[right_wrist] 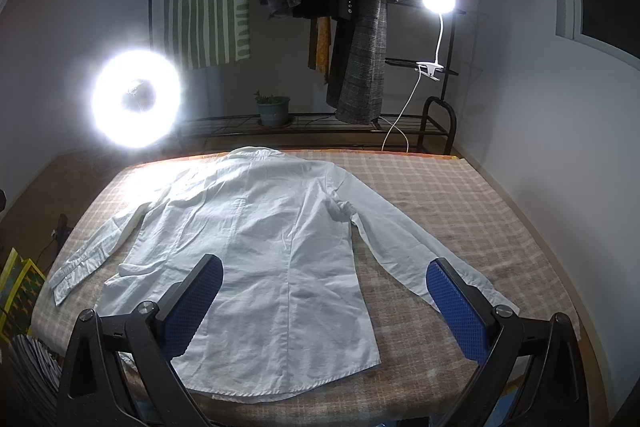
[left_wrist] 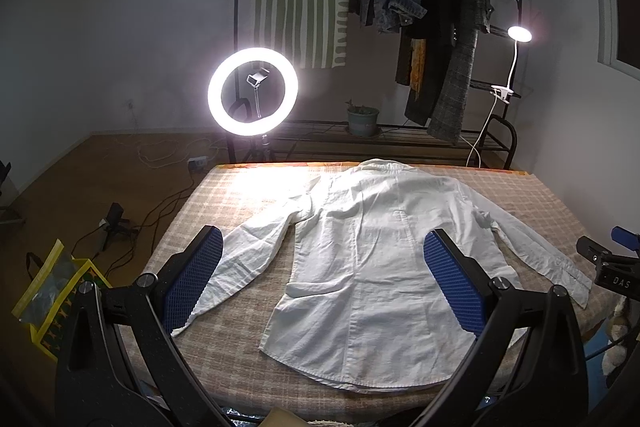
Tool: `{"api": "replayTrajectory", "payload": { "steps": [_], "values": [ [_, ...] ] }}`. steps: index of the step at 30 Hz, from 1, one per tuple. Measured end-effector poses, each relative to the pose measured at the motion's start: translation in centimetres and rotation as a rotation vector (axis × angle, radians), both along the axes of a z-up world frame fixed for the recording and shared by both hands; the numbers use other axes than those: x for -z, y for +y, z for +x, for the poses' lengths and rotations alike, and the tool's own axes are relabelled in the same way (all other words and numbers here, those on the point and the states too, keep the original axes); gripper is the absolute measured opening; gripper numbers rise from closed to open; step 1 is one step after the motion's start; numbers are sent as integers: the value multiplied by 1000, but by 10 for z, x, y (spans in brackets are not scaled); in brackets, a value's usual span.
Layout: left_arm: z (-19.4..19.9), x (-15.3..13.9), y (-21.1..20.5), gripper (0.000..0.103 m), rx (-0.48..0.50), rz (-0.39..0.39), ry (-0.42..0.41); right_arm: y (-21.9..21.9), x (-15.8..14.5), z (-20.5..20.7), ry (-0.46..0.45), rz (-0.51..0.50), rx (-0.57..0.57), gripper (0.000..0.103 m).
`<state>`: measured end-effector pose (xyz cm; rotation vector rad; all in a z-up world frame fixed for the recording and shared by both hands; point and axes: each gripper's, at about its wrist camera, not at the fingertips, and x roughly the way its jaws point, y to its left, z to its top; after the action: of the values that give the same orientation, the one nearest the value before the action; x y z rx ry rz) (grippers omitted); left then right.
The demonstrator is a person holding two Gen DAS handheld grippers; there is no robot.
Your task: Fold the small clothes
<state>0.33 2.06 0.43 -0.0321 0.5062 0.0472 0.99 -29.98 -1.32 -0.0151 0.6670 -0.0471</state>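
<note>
Nothing looks folded yet: the white shirt (left_wrist: 372,267) lies flat on the checked bench (left_wrist: 248,195), collar at the far edge, hem toward the cameras, both sleeves spread out to the sides. Every fold appears still to come (sleeves first, probably). The left gripper (left_wrist: 320,279) hovers above the near hem with its jaws wide apart and empty; the right gripper (right_wrist: 324,303) likewise, jaws apart over the hem and right sleeve. On the floor to the left stands a yellow-edged bag (left_wrist: 52,291); its contents are unclear.
</note>
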Motion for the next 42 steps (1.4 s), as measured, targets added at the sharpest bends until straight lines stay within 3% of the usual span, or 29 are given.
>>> {"api": "replayTrajectory", "payload": {
  "steps": [11,14,21,32,36,42],
  "values": [
    [42,34,54,102,-74,67,25,18,8,9,-29,4,-27,103],
    [66,53,81,93,-88,94,75,22,12,15,-41,46,-70,102],
    [127,113,166,75,-92,-3,250,34,23,35,-13,138,-122,95],
    [193,225,259,75,-105,-182,499,57,51,56,83,151,-163,90],
    [205,251,270,75,-111,-191,539,64,56,64,110,146,-168,90],
    [216,269,255,75,-73,-129,559,74,64,70,140,133,-183,90]
  ]
}}
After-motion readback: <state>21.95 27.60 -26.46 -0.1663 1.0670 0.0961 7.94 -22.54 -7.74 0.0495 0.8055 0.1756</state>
